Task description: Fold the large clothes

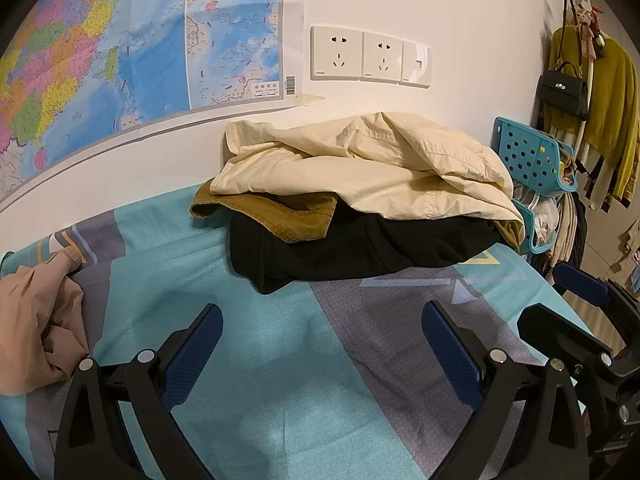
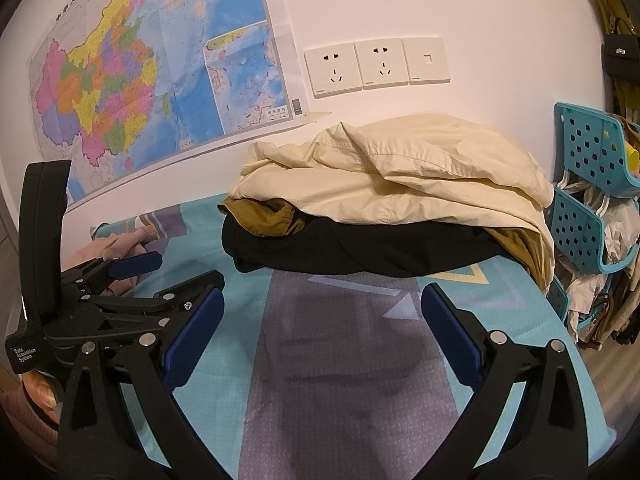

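Observation:
A pile of clothes lies at the far side of the bed against the wall: a cream garment [image 1: 360,168] [image 2: 400,176] on top, a mustard-brown one [image 1: 280,216] [image 2: 264,216] under it, a black one [image 1: 360,252] [image 2: 352,252] at the bottom. A pink garment [image 1: 36,328] [image 2: 116,248] lies crumpled at the left. My left gripper [image 1: 322,344] is open and empty above the teal and grey bedsheet [image 1: 260,360]; it also shows in the right wrist view [image 2: 176,270]. My right gripper [image 2: 322,336] is open and empty, short of the black garment; it also shows at the left wrist view's right edge [image 1: 560,296].
A map [image 1: 120,52] and wall sockets [image 1: 370,56] are on the wall behind the pile. Teal perforated baskets [image 2: 588,184] with clutter stand off the bed's right edge. A yellow-green sweater and a black handbag [image 1: 564,94] hang at the far right.

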### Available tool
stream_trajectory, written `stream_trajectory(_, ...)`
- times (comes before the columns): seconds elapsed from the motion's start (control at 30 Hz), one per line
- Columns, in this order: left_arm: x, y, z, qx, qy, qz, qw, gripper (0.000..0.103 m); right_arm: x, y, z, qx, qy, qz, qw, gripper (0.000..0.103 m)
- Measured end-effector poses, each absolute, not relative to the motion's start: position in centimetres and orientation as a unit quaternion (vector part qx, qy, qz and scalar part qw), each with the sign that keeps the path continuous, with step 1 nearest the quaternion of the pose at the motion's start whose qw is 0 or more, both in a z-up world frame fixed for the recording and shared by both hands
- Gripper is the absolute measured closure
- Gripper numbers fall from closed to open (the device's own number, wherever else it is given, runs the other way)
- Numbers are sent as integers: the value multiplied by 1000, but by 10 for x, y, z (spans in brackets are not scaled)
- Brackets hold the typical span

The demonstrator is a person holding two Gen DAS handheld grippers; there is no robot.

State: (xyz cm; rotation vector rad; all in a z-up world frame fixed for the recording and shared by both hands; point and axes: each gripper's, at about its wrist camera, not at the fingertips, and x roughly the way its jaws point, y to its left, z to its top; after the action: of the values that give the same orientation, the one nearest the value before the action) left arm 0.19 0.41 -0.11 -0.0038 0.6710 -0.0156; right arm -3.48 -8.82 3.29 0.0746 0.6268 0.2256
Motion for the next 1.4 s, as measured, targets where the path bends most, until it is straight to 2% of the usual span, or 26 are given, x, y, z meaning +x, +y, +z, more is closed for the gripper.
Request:
stream_trajectory(1.07,34,11,-5,-10,353,-4,936,7,-2,-89,31,16,321,124,939,6)
stream_trajectory(1.4,84,48,-16,-17,373,32,927,7,94,-63,54,-116,310,121,936,6)
